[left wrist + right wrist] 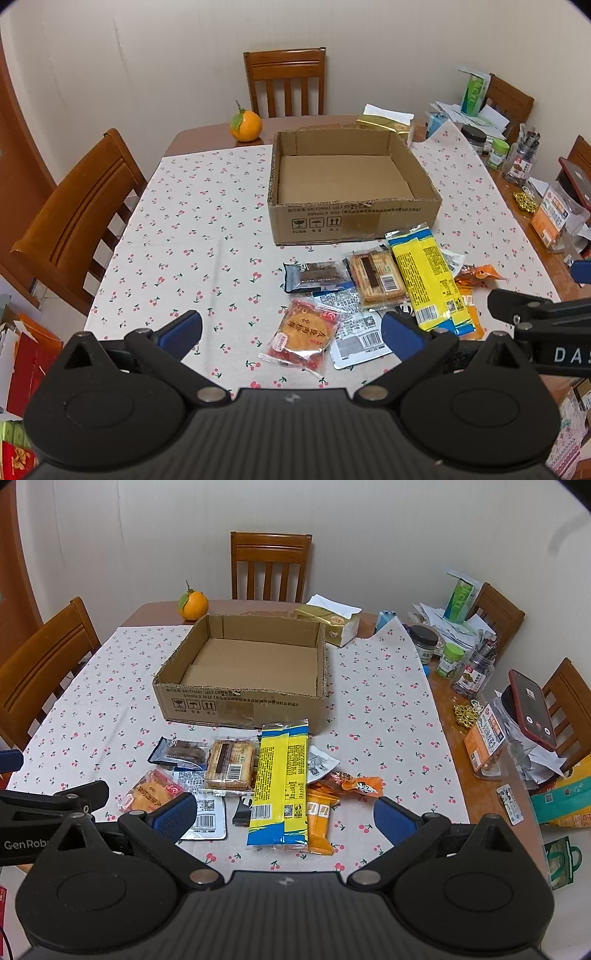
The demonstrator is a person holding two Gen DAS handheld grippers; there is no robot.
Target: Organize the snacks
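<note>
Box (240,701): empty. Snacks (279,786): overlapping heap. Left gripper (291,332), right gripper (284,818): spread wide, nothing held. Risk: slick wrappers slipping, pinching two at once.

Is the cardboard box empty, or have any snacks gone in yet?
Empty: both views show only the bare floor of the cardboard box; the snack packets lie on the tablecloth before it.

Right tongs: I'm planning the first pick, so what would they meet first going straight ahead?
Likely the long yellow snack pack, lying flat on the tablecloth between the open right tongs; depth is uncertain.
</note>
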